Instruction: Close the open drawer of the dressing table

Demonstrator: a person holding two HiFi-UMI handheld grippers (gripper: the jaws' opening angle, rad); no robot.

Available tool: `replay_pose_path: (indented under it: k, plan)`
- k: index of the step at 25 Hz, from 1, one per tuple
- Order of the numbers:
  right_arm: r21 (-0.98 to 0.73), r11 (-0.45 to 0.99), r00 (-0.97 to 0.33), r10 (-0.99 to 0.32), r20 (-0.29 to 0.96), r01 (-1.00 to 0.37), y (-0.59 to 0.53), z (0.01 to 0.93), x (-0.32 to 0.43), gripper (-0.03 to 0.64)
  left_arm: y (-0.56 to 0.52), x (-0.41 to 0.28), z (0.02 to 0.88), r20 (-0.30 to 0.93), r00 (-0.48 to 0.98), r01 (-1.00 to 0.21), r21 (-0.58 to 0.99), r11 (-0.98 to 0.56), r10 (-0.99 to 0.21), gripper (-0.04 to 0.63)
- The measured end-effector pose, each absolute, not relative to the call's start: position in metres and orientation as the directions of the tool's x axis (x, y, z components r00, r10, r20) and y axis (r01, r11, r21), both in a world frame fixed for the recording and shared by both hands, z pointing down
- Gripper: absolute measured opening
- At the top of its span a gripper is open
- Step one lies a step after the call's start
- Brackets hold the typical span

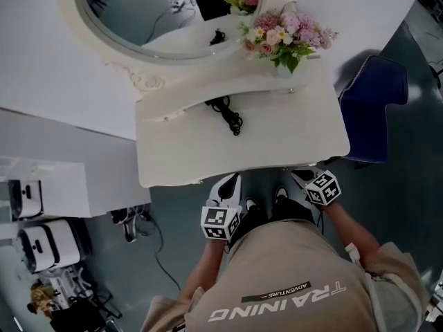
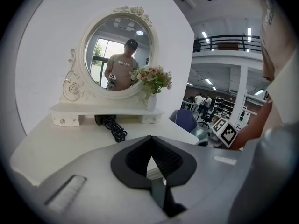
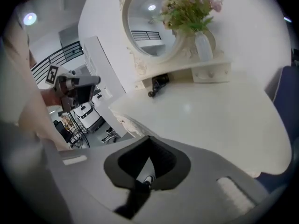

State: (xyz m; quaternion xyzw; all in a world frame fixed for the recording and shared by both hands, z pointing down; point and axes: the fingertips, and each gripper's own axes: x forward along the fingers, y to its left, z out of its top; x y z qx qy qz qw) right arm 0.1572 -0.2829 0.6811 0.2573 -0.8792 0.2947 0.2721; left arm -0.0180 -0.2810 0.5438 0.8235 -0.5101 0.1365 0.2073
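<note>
The white dressing table [image 1: 187,144] stands in front of me, with an oval mirror [image 1: 138,12] at its back. No open drawer shows in any view; the tabletop hides the table's front face from above. My left gripper [image 1: 230,183] sits just below the front edge, left of centre, with its jaws shut and nothing between them. At the same edge, further right, my right gripper [image 1: 302,175] is also shut and empty. In the left gripper view the left gripper [image 2: 150,138] points over the tabletop [image 2: 70,143]. In the right gripper view the right gripper [image 3: 149,138] points along the carved front edge [image 3: 124,120].
A vase of pink flowers [image 1: 285,37] and a black corded device [image 1: 227,111] sit on the table near the small shelf drawers [image 2: 65,120]. A blue chair [image 1: 374,92] stands to the right. White equipment on a stand [image 1: 45,244] is at the lower left.
</note>
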Motion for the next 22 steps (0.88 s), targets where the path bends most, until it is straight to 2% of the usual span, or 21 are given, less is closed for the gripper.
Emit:
replay_pose_path:
  k: [10,17,22]
  plan:
    - [-0.155,0.746,-0.737,-0.562,0.376,-0.648,-0.329,0.534,0.12,0.002,-0.285,-0.038,0.496,0.341,0.444,-0.896,0.161,-0.414,-0.828,0.017]
    - [-0.062,0.777,-0.761,-0.593,0.263,-0.627,-0.337,0.455,0.103,0.002,-0.288,-0.042,0.45,0.267,0.496,-0.868,0.169,-0.467,-0.826,0.018]
    - [-0.012,0.782,-0.767,-0.608,0.202,-0.623,-0.342,0.42,0.097,0.002,-0.301,-0.048,0.423,0.212,0.483,-0.875,0.147,-0.461,-0.85,0.018]
